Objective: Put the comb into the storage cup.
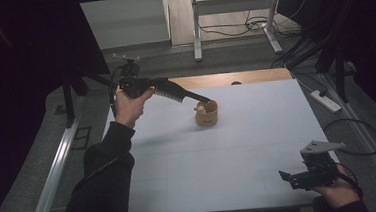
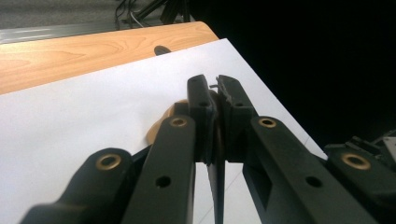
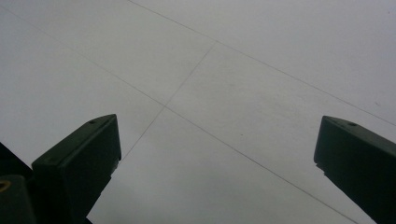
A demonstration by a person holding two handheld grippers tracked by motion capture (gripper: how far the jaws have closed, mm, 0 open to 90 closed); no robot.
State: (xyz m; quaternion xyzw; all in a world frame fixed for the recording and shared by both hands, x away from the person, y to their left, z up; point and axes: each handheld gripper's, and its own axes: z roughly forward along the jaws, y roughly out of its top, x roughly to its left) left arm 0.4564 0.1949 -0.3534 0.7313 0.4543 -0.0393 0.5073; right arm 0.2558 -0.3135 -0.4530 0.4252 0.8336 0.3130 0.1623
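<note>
Black left gripper (image 1: pixel 203 99) is seen reaching out over the white table (image 1: pixel 259 146), jaws pinched nearly together on the rim of a small tan wooden cup (image 1: pixel 206 112), which sits right under the tips. Looks like the rim is being clamped so the cup can be lifted or dragged, probably. Further right and well apart from the cup, the black right gripper (image 1: pixel 287 176) is parked low near the table edge, jaws spread wide with nothing between them, likely kept clear.
</note>
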